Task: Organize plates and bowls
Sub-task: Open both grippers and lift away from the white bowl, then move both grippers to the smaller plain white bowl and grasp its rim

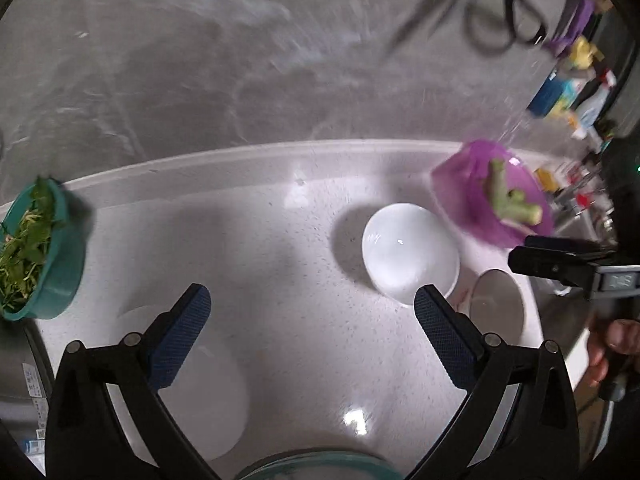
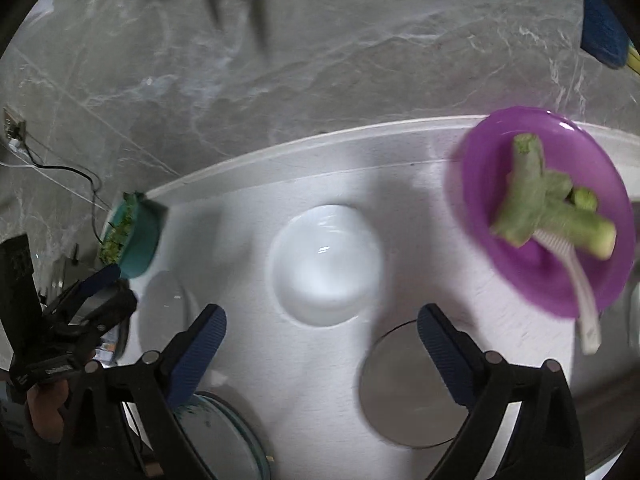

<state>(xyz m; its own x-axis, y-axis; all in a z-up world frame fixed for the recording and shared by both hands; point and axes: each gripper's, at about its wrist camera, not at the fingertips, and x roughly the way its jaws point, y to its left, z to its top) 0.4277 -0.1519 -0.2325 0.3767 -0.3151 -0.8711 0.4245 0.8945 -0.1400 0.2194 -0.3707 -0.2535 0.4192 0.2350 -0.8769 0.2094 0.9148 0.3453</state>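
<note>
Both hand-held grippers hang above the white speckled desk [image 2: 328, 364], pointing steeply down. Left gripper [image 1: 312, 332]: jaws spread wide, nothing between them. Right gripper [image 2: 320, 350]: jaws likewise spread, empty.

On the desk:
- round white ceramic bowl [image 2: 326, 266], upright and empty, mid-desk, clear of both grippers.
- flat white plate [image 1: 208, 392], at the left, partly under the left gripper's finger in its own view.
- clear glass plate with a bluish rim [image 2: 224, 436], at the near edge between the two grippers.
- round grey disc [image 2: 404, 392], flat on the desk just right of the white bowl; a lid or a coaster, cannot tell.
- purple plastic bowl [image 2: 560, 216], far right, holding pale green vegetable stalks [image 2: 556, 208] and a white spoon-like utensil [image 2: 584, 300].
- teal plastic bowl of chopped greens [image 1: 36, 248], far left by the wall.

Judgement: this looks like a gap between steps, with nothing in hand and a next piece to be chosen. The white bowl sits handiest. Taking it calls for lowering one gripper so a finger goes inside the rim and one outside, then pinching the wall. The flat plates offer little edge to grip.
</note>
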